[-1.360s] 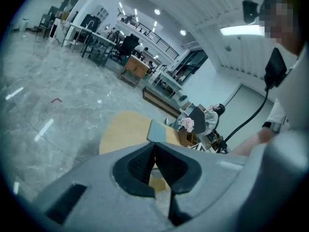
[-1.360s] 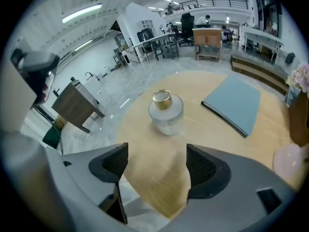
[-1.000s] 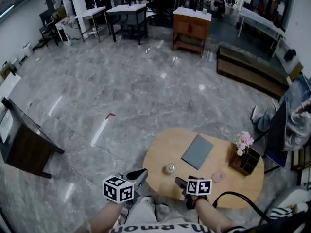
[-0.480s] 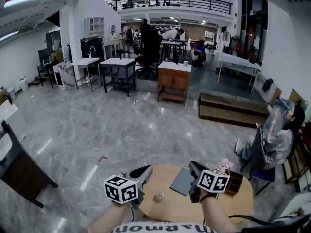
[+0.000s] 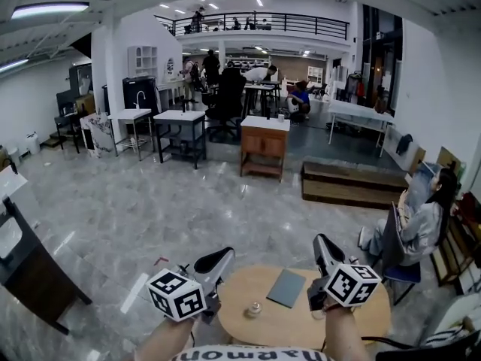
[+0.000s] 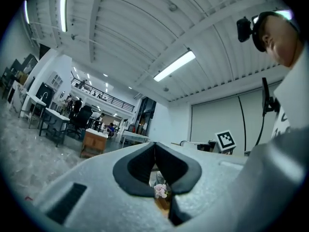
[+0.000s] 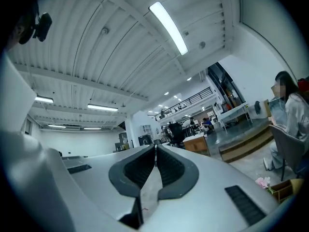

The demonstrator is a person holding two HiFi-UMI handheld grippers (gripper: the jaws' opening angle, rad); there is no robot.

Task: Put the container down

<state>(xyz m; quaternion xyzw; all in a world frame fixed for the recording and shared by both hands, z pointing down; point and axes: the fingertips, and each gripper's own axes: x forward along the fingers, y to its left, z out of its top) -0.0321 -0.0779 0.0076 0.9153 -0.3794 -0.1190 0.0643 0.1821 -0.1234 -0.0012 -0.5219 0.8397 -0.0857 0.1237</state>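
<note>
The container [image 5: 255, 307], a small clear jar with a lid, stands alone on the round wooden table [image 5: 301, 328], left of a grey notebook [image 5: 286, 288]. Neither gripper touches it. My left gripper [image 5: 224, 253] is raised above the table's left edge and points out into the room; in the left gripper view its jaws [image 6: 154, 144] meet at the tips with nothing in them. My right gripper [image 5: 321, 239] is lifted over the table's right side. Its jaws [image 7: 155, 146] have just been closing and now stand shut, empty.
Pink flowers [image 7: 263, 182] in a wooden box [image 7: 282, 190] sit on the table's right part. A seated person [image 5: 421, 228] is close at the right. A wooden cabinet [image 5: 263, 147] and a low bench [image 5: 353, 186] stand beyond on the marble floor.
Both grippers have risen from low by the table's near edge and now point roughly level. The head view has tipped up toward the room. The container has stayed on the table.
</note>
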